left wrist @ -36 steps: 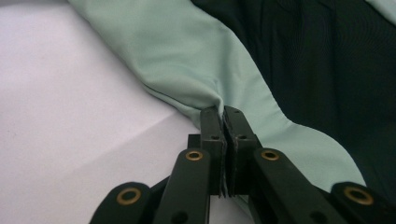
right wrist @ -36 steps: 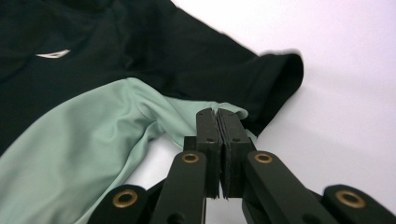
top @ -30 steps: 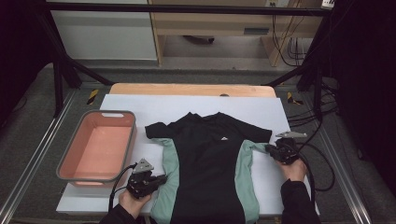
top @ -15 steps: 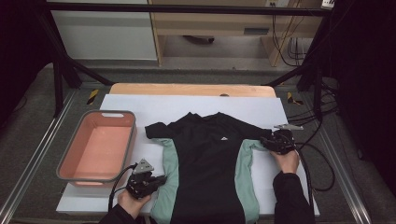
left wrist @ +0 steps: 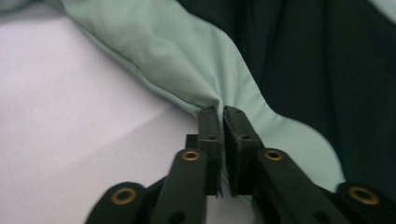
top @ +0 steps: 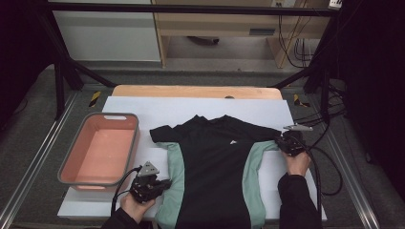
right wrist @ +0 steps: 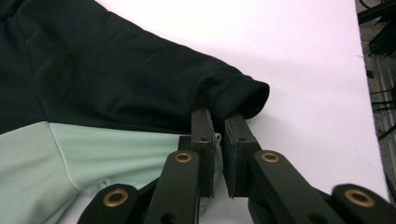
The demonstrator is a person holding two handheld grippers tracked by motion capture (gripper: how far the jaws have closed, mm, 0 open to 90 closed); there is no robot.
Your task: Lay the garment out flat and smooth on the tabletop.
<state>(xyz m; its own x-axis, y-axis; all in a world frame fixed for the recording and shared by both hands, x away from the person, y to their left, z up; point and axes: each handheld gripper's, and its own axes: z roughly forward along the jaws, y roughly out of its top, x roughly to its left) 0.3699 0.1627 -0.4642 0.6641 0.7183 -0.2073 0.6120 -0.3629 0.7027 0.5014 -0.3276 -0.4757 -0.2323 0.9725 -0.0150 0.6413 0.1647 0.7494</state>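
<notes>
The shirt (top: 215, 167) lies spread on the bench (top: 162, 107), the tub (top: 100, 148) just left of it.

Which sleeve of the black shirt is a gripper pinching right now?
The sleeve by the right gripper, clamped at its cuff; the left gripper grips the green side panel instead.

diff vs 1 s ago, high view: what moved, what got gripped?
The right hand-held gripper slid in toward the shirt's black sleeve; its jaws have just been closing and now pinch the sleeve edge. The left hand-held gripper stayed put, shut on the shirt's mint side panel. Shirt, pink bin and white sheet unchanged.
</notes>
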